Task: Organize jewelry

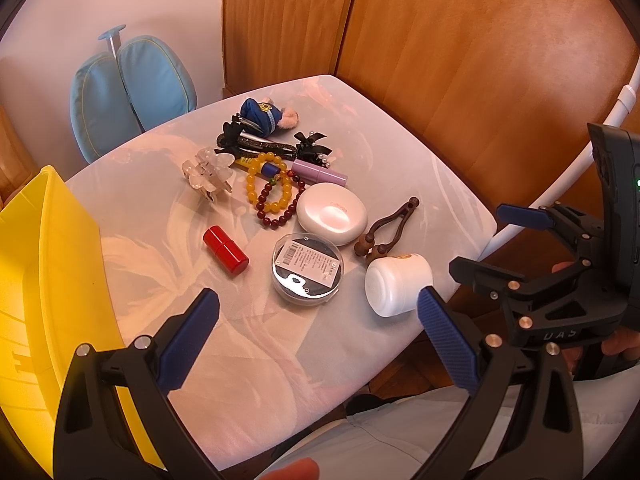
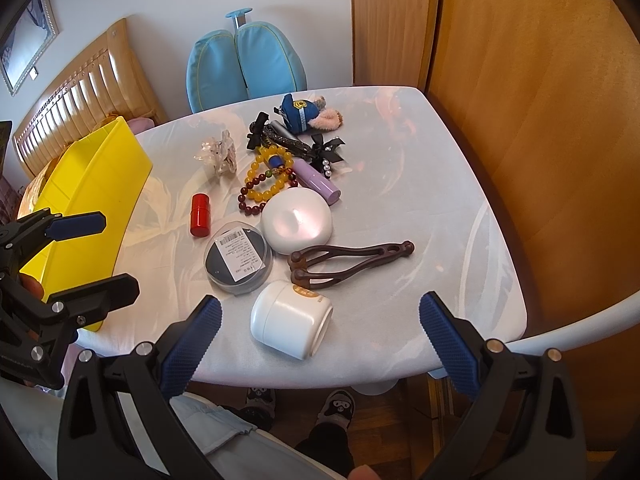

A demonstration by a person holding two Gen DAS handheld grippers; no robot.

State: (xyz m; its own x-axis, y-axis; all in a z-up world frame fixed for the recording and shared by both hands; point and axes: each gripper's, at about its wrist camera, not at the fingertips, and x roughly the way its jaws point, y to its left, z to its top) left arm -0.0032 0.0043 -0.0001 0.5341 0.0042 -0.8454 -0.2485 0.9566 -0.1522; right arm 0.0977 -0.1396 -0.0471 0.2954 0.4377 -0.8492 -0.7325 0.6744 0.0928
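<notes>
Small items lie on a pale table (image 1: 320, 360): a yellow bead bracelet (image 1: 267, 184) over a dark red bead bracelet (image 1: 282, 220), a clear hair claw (image 1: 206, 174), black bow clips (image 1: 310, 146), a red tube (image 1: 225, 253), a lilac tube (image 1: 320, 173). A yellow bin (image 1: 48, 280) stands at the table's left edge; it also shows in the right wrist view (image 2: 92, 200). My left gripper (image 1: 320, 328) is open and empty above the near table. My right gripper (image 2: 320, 332) is open and empty, just above a white jar (image 2: 290, 320).
Also on the table are a white oval case (image 1: 331, 213), a clear round box with a label (image 1: 308, 270), a brown wooden massager (image 2: 348, 260) and a blue plush doll (image 1: 264, 116). A blue chair (image 2: 246, 64) stands behind the table. Wooden panels (image 1: 480, 80) stand to the right.
</notes>
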